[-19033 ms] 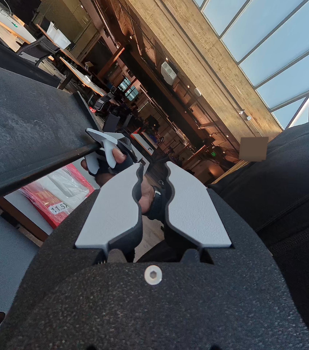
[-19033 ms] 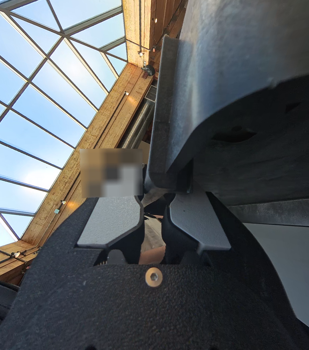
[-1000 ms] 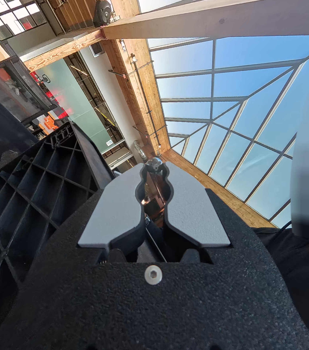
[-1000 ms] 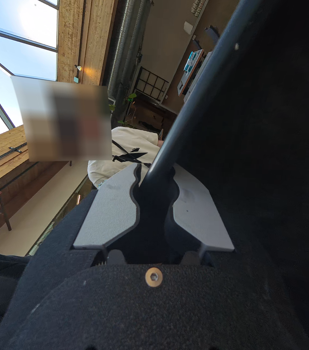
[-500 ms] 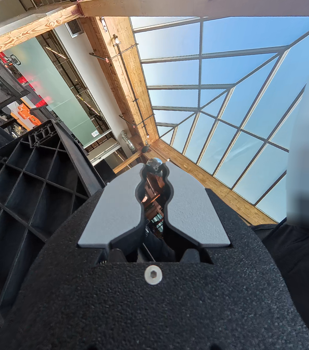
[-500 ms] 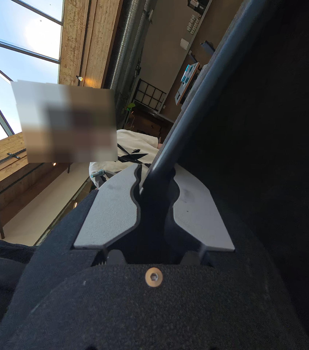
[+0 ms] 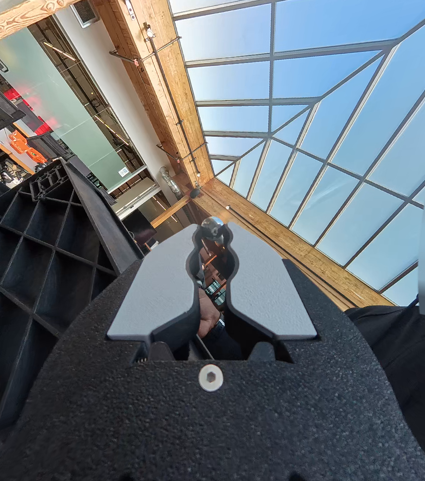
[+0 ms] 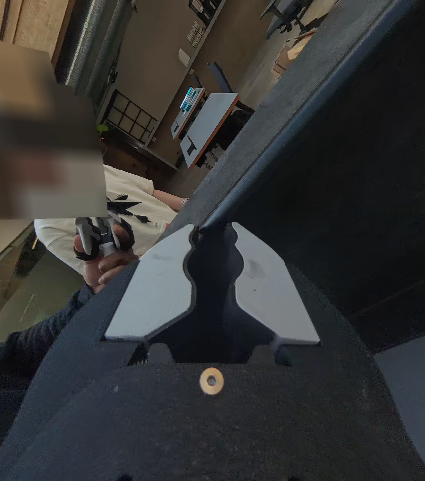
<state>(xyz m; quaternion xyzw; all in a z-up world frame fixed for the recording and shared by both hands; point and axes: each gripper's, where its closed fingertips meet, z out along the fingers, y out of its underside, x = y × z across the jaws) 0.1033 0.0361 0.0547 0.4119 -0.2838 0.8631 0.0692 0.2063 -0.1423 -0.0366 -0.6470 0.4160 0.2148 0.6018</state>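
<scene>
Left gripper [image 7: 212, 229]: 19 s back its tips stood apart and empty, aimed across the room toward a gloved hand; now pinched on a small shiny metal ball [image 7: 211, 228] and tipped up at the skylight [image 7: 310, 109], with the ribbed black plastic underside [image 7: 36, 247] sliding further left and down the frame over the last second. Right gripper [image 8: 212, 229]: 19 s ago tips near-closed under a grey panel edge; now spread either side of the dark rounded rim [image 8: 271, 156], view swung down off the skylight, the other gripper in a gloved hand [image 8: 104, 247] newly in sight at left.
</scene>
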